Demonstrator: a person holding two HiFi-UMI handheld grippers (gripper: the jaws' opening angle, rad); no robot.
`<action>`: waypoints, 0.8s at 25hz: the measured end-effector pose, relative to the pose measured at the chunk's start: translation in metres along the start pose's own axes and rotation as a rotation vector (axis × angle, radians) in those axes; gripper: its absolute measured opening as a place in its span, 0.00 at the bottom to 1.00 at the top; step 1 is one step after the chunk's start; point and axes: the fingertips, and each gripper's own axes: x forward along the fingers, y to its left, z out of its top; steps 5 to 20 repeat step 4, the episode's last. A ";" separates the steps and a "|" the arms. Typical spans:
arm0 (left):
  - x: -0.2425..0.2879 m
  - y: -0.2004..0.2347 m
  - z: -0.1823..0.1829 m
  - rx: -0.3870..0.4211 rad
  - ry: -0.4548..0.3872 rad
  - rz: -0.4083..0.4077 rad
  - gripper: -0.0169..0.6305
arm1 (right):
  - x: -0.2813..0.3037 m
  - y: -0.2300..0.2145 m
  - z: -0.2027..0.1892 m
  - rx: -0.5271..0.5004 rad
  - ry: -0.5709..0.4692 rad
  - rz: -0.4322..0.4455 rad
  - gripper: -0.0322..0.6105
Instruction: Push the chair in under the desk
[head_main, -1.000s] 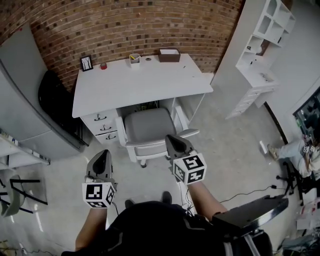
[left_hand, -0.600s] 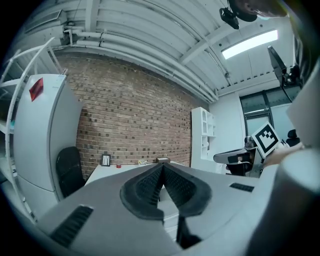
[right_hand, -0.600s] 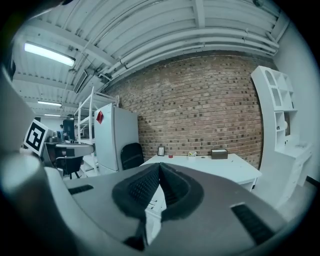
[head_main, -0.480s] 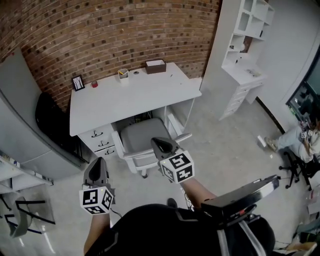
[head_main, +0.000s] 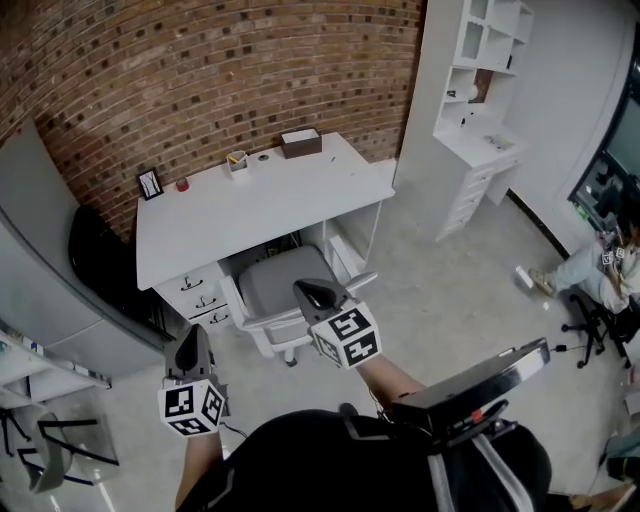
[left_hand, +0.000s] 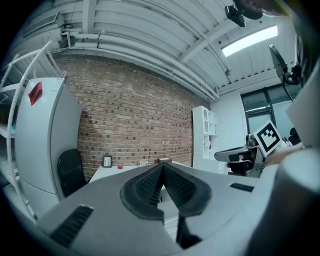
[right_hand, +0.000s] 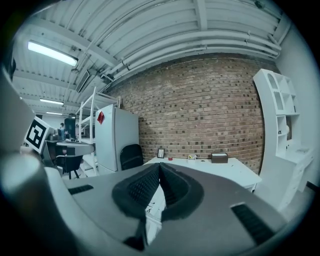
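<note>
Chair (head_main: 281, 286) partly under front edge of desk (head_main: 250, 205)

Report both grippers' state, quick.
Left gripper: jaws closed, holding nothing.
Right gripper: jaws closed, holding nothing.

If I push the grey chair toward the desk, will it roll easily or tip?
The chair probably rolls: a wheel-like foot shows beneath its seat, on a smooth-looking floor. Its white frame looks stiff, so it should move as one piece.
</note>
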 end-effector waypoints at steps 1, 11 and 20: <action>0.000 -0.001 0.000 0.001 0.002 0.002 0.04 | -0.001 0.000 0.001 -0.007 0.004 0.000 0.06; 0.003 -0.010 0.000 0.004 0.011 -0.001 0.04 | -0.006 -0.006 0.006 -0.013 0.007 -0.006 0.06; 0.003 -0.010 0.000 0.004 0.011 -0.001 0.04 | -0.006 -0.006 0.006 -0.013 0.007 -0.006 0.06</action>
